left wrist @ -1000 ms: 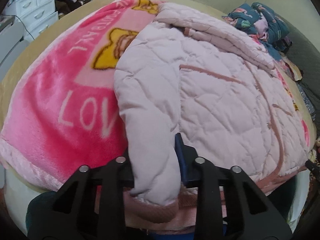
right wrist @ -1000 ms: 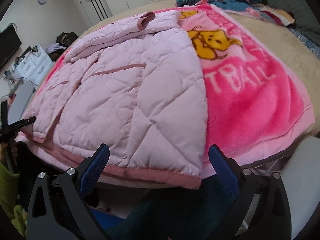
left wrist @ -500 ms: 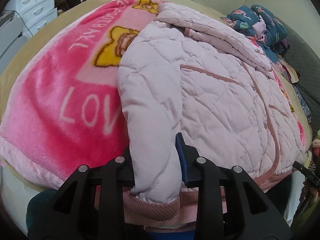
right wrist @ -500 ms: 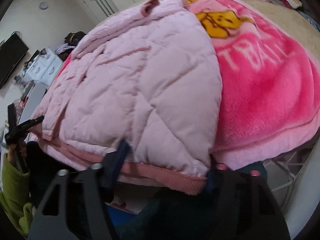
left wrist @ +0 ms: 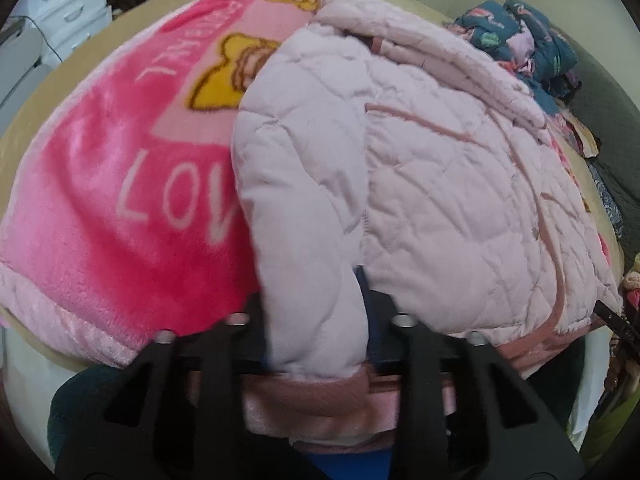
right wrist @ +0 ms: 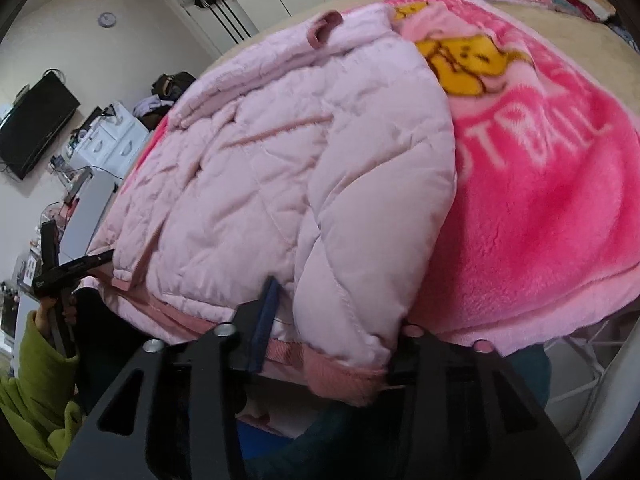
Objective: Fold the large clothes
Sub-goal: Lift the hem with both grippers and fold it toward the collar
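Looking at the biggest thing first: the bed (left wrist: 28, 92), with a bright pink blanket (left wrist: 120, 184) spread across it as my folding surface. I'd guess it's there because a bulky garment needs room to lie flat.

On top of that lies the pink quilted jacket (left wrist: 460, 200), spread out lengthwise away from me, hem end hanging toward my side of the bed. One sleeve looks folded across the far top already, so I'd say I'm partway in and setting up to lift the bottom edge up toward the collar.

Now the grips. My left gripper (left wrist: 316, 320) is pinching the near corner of the jacket on that side; the puffy fabric bulges up between the two fingers and the darker ribbed hem (left wrist: 320, 404) droops below them. My right gripper (right wrist: 332, 320) has the opposite bottom corner, with the padded edge squeezed between its fingers and the hem band sticking out underneath. Both are closed down on fabric, not spread.

Holding both corners makes sense to me: the hem should stay level when I carry it over, instead of sagging in the middle.

Off to the side in the right view you can see my left hand (right wrist: 56, 312) in a green sleeve on its handle. There's also a heap of dark patterned clothes (left wrist: 520, 36) at the far end of the bed, well clear of the jacket.
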`<action>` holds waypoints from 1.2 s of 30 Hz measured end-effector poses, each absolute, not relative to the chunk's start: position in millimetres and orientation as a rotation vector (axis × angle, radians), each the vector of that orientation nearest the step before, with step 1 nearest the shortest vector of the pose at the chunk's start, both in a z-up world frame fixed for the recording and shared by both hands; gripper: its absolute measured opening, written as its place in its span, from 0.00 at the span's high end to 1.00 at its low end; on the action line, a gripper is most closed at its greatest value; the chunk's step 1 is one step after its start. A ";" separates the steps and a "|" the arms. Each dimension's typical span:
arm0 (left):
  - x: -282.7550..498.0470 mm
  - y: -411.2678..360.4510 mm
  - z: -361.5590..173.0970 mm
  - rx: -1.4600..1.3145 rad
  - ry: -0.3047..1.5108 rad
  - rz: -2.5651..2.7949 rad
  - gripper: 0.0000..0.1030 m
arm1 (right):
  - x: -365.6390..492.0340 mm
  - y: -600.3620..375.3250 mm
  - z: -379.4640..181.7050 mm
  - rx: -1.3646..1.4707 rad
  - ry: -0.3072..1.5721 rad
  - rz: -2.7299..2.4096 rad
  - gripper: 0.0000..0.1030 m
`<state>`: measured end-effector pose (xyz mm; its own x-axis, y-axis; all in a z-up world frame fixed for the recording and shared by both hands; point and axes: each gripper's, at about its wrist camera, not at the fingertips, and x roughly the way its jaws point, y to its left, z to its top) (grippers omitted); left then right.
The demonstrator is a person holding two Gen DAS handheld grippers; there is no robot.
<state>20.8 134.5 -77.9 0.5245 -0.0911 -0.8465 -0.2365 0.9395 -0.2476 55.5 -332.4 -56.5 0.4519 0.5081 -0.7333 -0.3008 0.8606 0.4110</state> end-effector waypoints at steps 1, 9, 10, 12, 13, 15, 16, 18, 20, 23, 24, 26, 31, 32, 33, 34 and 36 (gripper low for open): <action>21.2 133.4 -75.6 -0.350 1.015 0.090 0.86 | 54.2 -333.1 -51.4 0.229 0.959 0.508 0.80; 24.0 127.9 -33.0 -0.317 0.909 0.084 0.91 | 54.8 -330.4 3.2 0.210 0.778 0.543 0.85; 25.0 127.6 -25.5 -0.315 0.890 0.082 0.91 | 56.8 -329.8 8.4 0.212 0.762 0.543 0.85; 27.6 126.6 -15.8 -0.311 0.868 0.078 0.91 | 60.9 -331.2 16.8 0.228 0.737 0.541 0.85; 29.4 125.7 -9.4 -0.303 0.852 0.080 0.91 | 63.3 -330.5 20.1 0.232 0.723 0.540 0.85; 34.2 123.3 -0.7 -0.290 0.833 0.081 0.91 | 68.1 -331.5 28.3 0.243 0.701 0.536 0.85; 36.8 122.2 4.0 -0.285 0.822 0.080 0.91 | 70.2 -331.8 31.5 0.250 0.693 0.535 0.86; 40.8 119.9 11.1 -0.274 0.805 0.082 0.91 | 74.7 -333.7 37.7 0.263 0.674 0.530 0.86; 45.7 117.5 18.4 -0.260 0.786 0.083 0.92 | 79.8 -336.0 41.8 0.275 0.662 0.526 0.86; 54.5 116.2 27.3 -0.258 0.765 0.078 0.92 | 85.7 -336.2 50.5 0.285 0.638 0.523 0.86; 56.0 116.6 30.1 -0.258 0.760 0.078 0.92 | 86.2 -335.3 53.0 0.286 0.631 0.521 0.86; 60.9 116.8 35.5 -0.258 0.749 0.077 0.92 | 89.1 -334.9 56.8 0.289 0.622 0.516 0.86; 75.5 117.7 49.4 -0.253 0.725 0.076 0.92 | 101.2 -335.9 67.1 0.300 0.601 0.503 0.87; 78.8 117.8 52.5 -0.251 0.720 0.076 0.92 | 103.4 -336.1 69.2 0.300 0.596 0.501 0.87; 81.0 118.3 54.5 -0.251 0.715 0.075 0.92 | 107.3 -336.5 72.5 0.303 0.589 0.500 0.87; 85.5 118.3 58.1 -0.249 0.709 0.074 0.92 | 110.0 -336.5 75.1 0.305 0.585 0.498 0.87; 90.6 119.2 62.8 -0.249 0.701 0.073 0.92 | 116.3 -336.9 80.4 0.309 0.578 0.492 0.87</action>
